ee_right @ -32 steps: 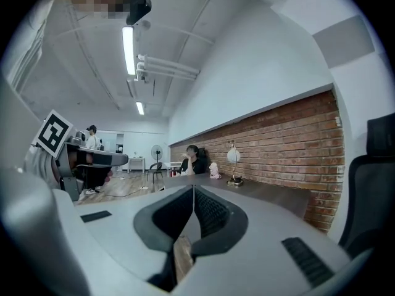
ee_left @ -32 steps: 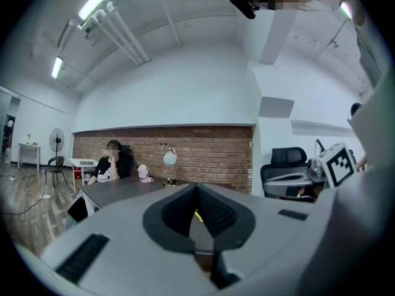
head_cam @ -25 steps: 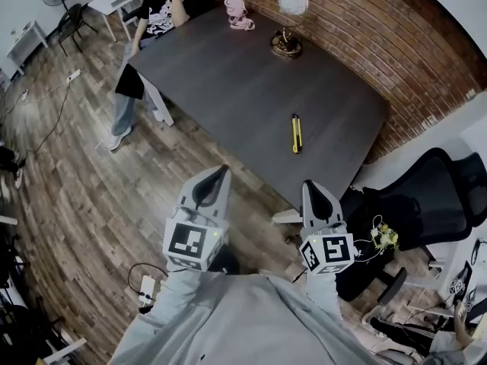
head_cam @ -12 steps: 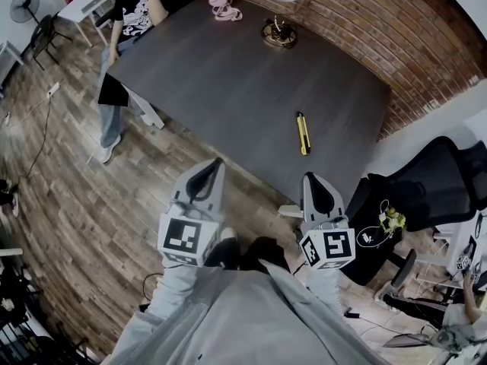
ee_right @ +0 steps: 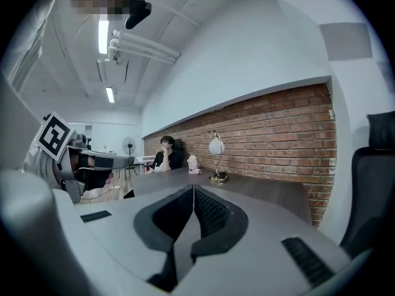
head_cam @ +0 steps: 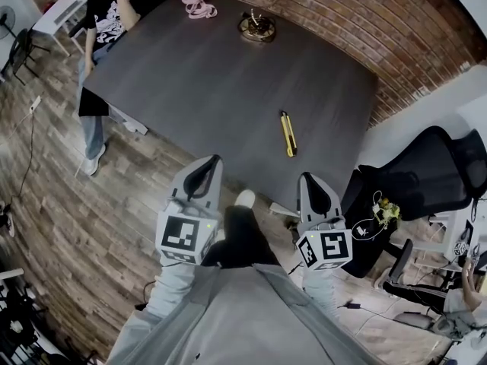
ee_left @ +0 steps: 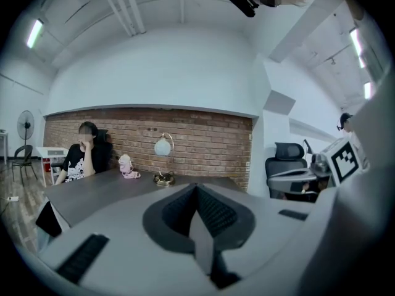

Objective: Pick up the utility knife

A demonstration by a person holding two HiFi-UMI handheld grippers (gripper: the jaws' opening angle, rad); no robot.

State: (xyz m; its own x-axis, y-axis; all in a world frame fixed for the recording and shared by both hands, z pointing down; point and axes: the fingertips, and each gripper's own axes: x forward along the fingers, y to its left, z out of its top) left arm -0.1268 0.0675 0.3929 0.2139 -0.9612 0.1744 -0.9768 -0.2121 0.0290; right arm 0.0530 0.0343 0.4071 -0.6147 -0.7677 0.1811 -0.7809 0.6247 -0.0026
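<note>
Closing on the knife, not yet over the table

I am in the approach step. The utility knife (head_cam: 287,133) lies flat on the dark table (head_cam: 213,82), near its front right corner, with its yellow body pointing roughly away from me. My left gripper (head_cam: 214,160) and right gripper (head_cam: 306,177) both hang short of the table's near edge, over the floor. Each has its jaws pressed together with nothing between them. The right gripper is nearer the knife, so I judge it should make the pick. Its jaws must spread first, then it must go forward over the edge, tip down and straddle the narrow body. Neither gripper view shows me the knife, because each gripper's own bulk fills the lower half and hides the near tabletop. Whether the blade is out is too small to tell from the head view
</note>
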